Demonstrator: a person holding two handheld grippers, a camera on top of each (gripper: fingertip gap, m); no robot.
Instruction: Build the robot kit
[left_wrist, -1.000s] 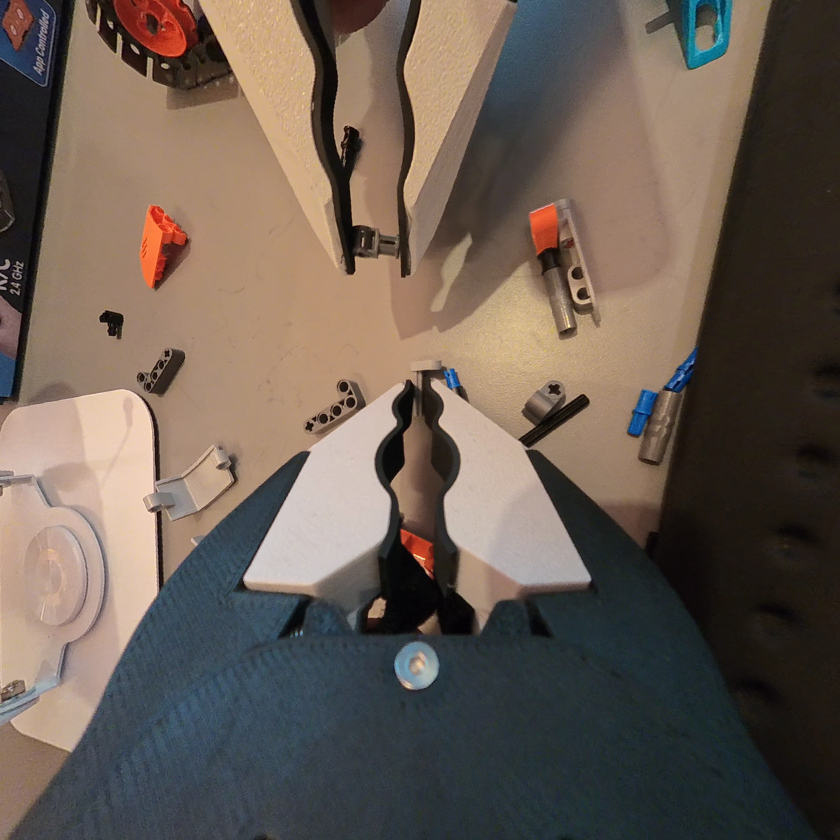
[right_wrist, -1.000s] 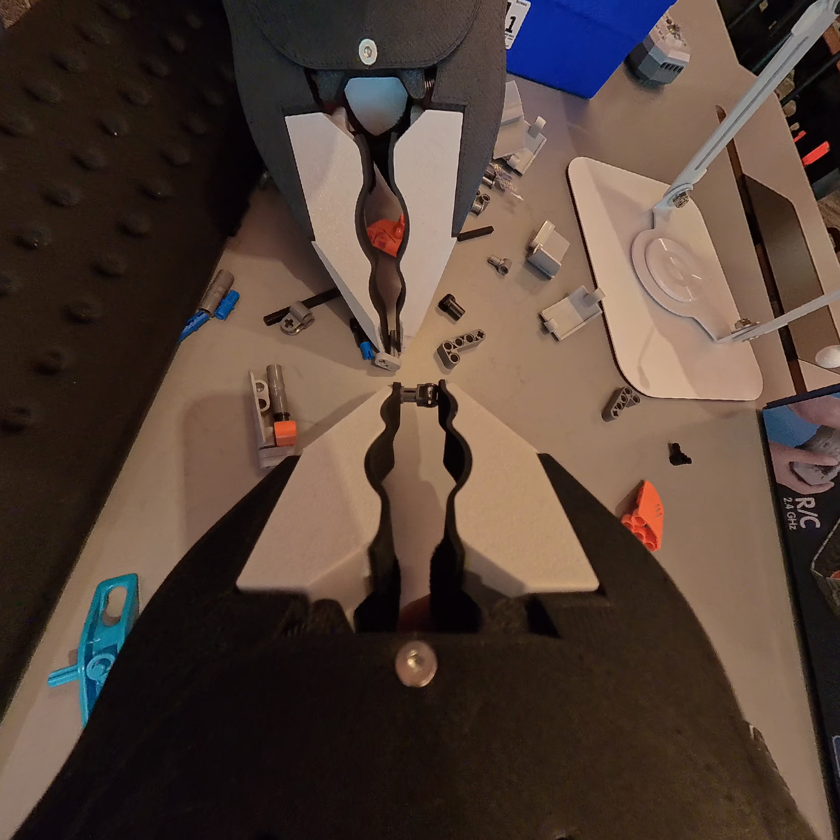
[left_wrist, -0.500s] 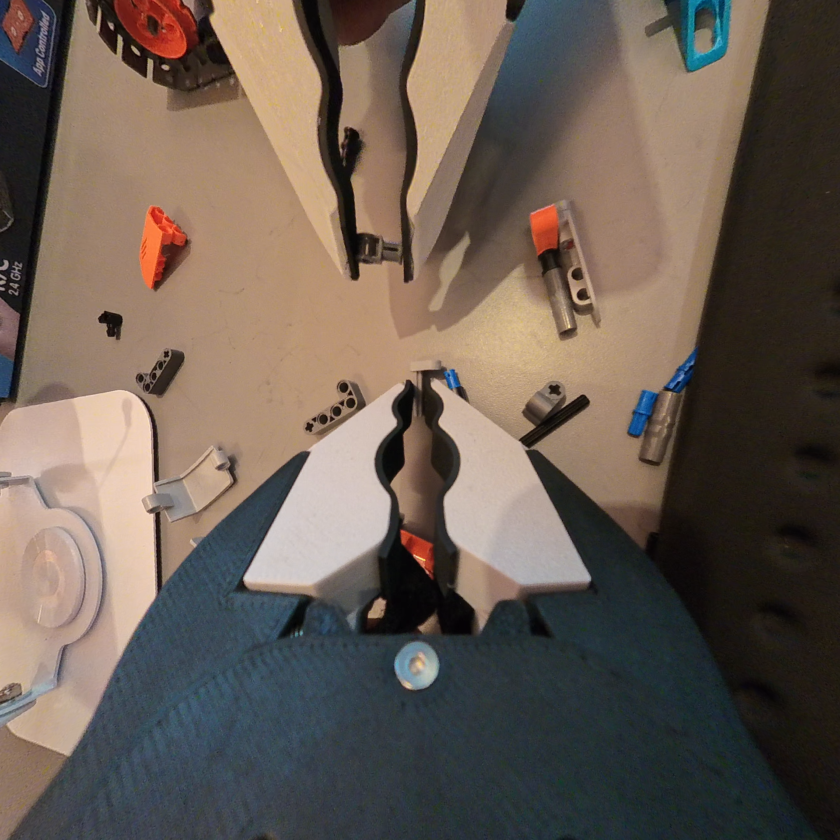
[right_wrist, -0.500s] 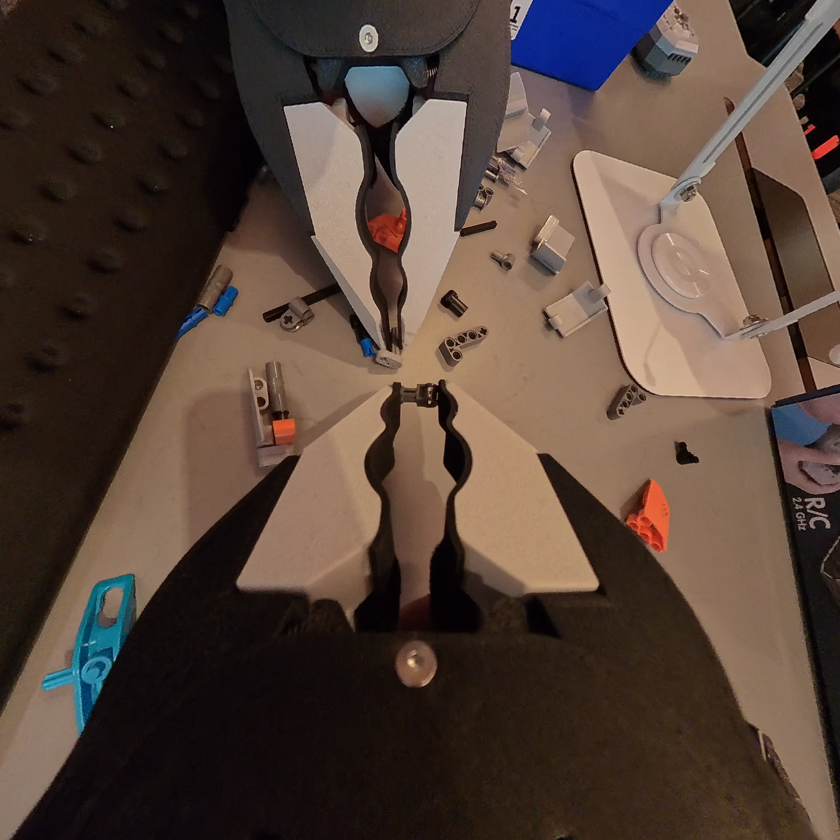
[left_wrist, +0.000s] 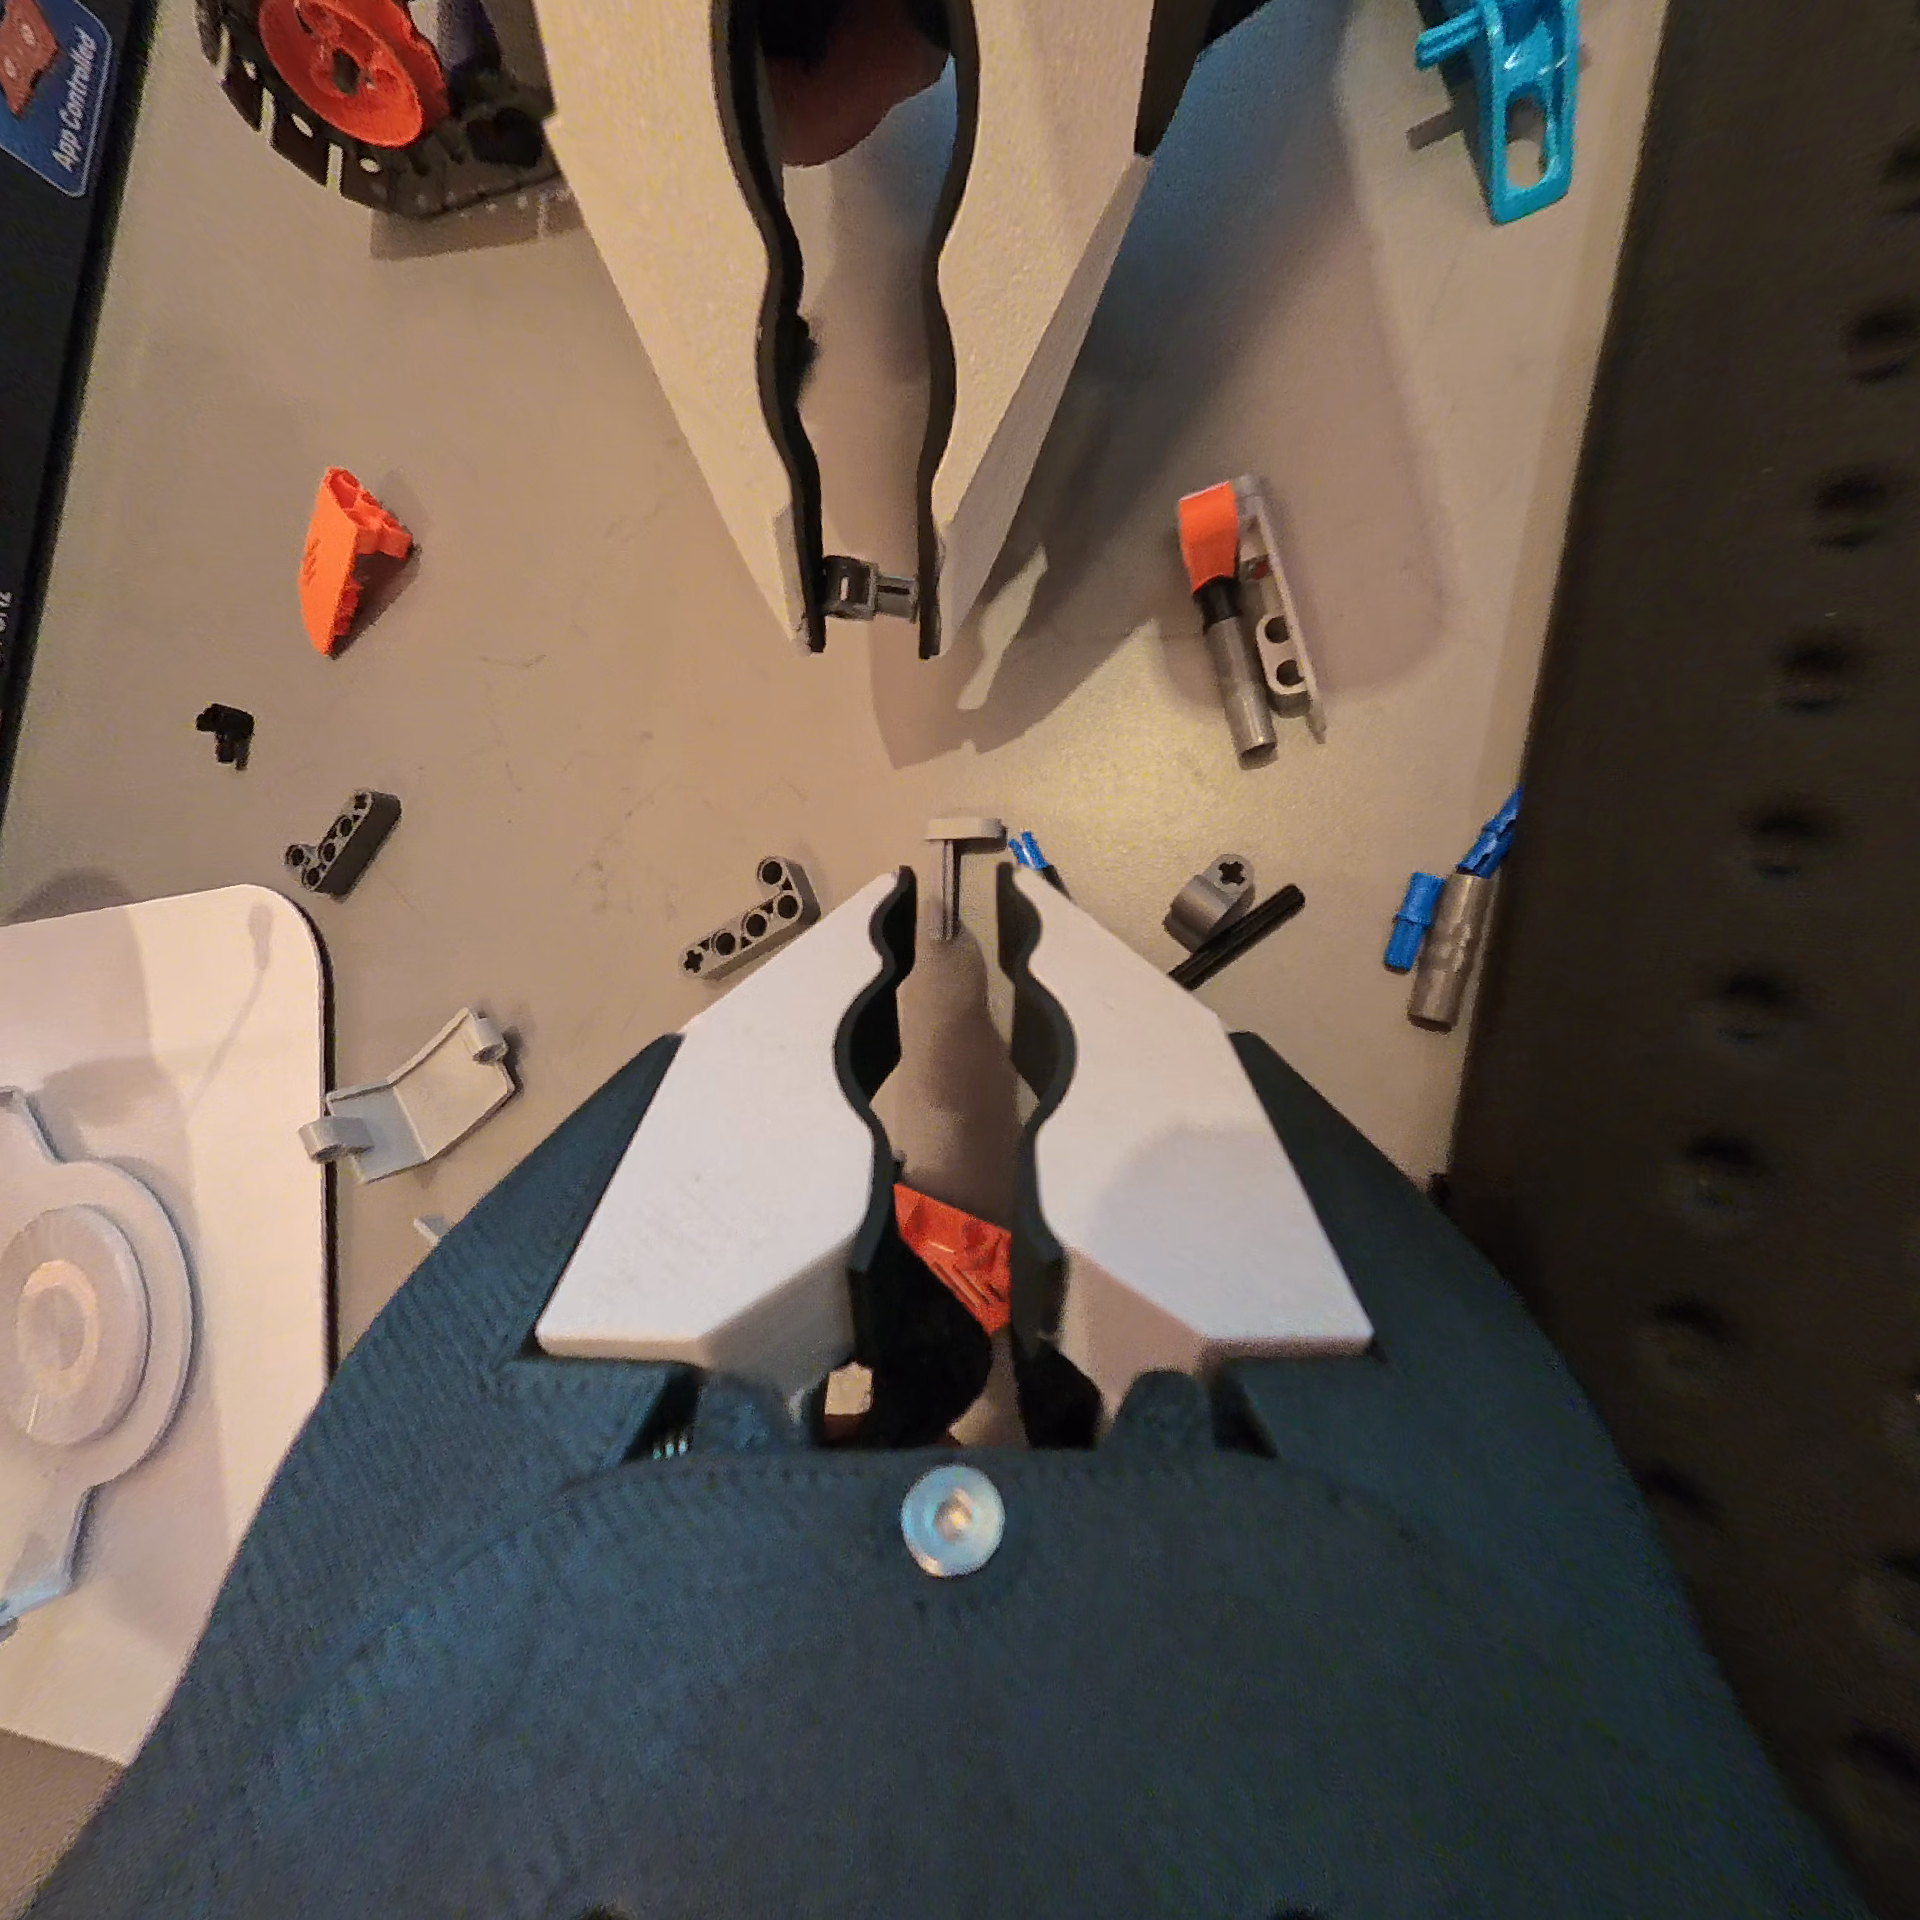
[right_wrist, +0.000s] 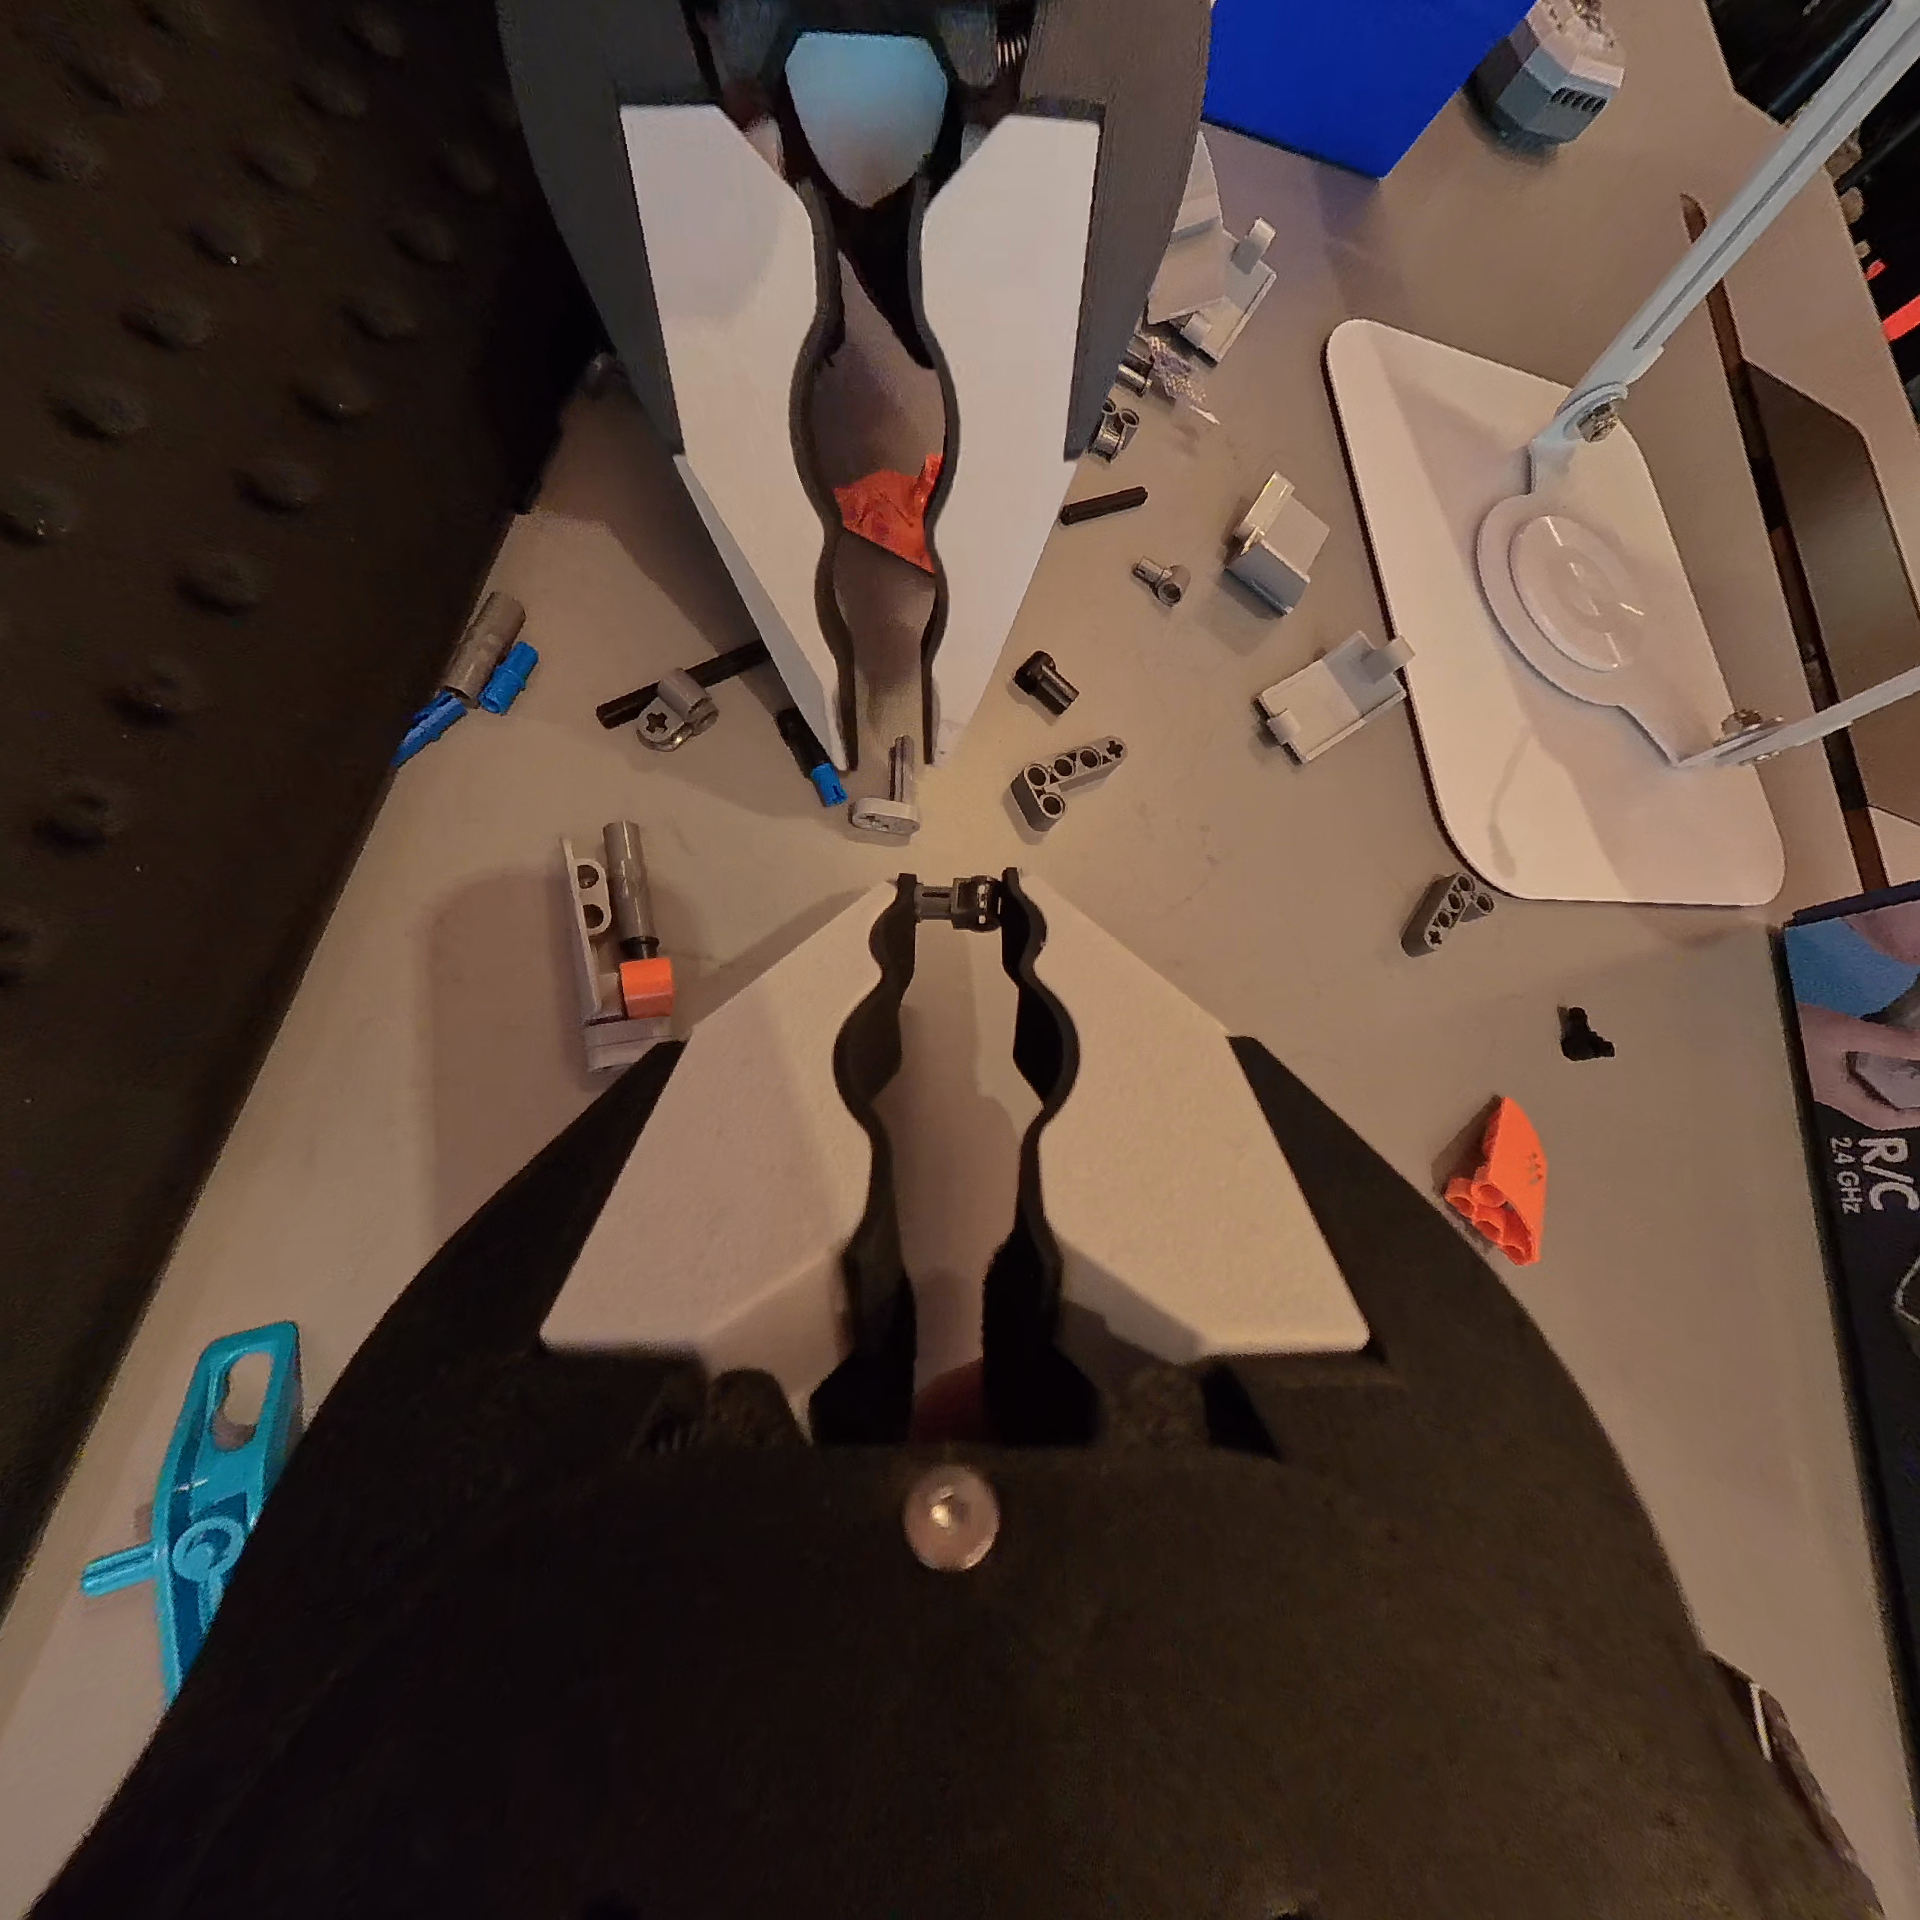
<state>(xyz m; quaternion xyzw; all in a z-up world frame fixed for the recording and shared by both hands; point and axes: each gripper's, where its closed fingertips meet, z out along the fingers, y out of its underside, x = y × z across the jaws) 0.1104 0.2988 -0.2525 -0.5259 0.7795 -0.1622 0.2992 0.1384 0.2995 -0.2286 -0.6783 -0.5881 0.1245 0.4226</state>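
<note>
Right gripper (right_wrist: 953, 896) fingers pinching a small grey pin (right_wrist: 954, 898) crosswise at their tips, left gripper (left_wrist: 951, 883) fingers narrowly parted around a grey T-shaped peg (left_wrist: 954, 868) lying on the surface (left_wrist: 582, 727), not visibly gripping it, blue pin (left_wrist: 1029, 850) just beside, grey L-beam (left_wrist: 750, 918) near.

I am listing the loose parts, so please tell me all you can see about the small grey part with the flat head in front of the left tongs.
The small grey part looks like plastic: a flat rounded head with a thin stem, forming a T. It lies on the tan table, stem pointing into the gap of the open left tongs, whose fingers seem not to grip it. A small blue pin lies close beside its head.
</note>
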